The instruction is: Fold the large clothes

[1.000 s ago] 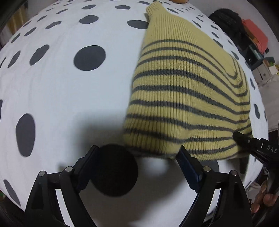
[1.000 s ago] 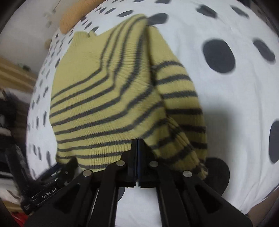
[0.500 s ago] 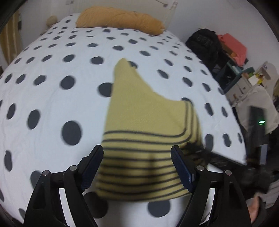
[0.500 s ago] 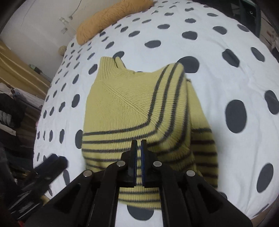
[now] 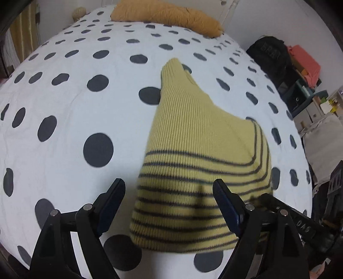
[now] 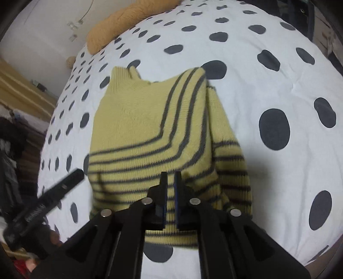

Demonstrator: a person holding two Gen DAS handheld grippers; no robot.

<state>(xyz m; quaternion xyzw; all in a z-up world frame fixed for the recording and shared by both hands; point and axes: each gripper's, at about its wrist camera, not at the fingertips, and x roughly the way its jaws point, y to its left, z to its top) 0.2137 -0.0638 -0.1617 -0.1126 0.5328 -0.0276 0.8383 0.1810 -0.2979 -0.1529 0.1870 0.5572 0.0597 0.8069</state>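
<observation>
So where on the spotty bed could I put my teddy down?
The big bare stretch is the white polka-dot bedspread left of the yellow striped knit sweater, running up to the orange pillow. There's also room right of the sweater. The near edge is crowded by the sweater's hem and both grippers.

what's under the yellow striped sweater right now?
The yellow striped sweater lies folded on the white polka-dot bedspread; grey dots poke out at its edges. Its sleeve shows along one side. Anything else beneath is covered by the knit.
</observation>
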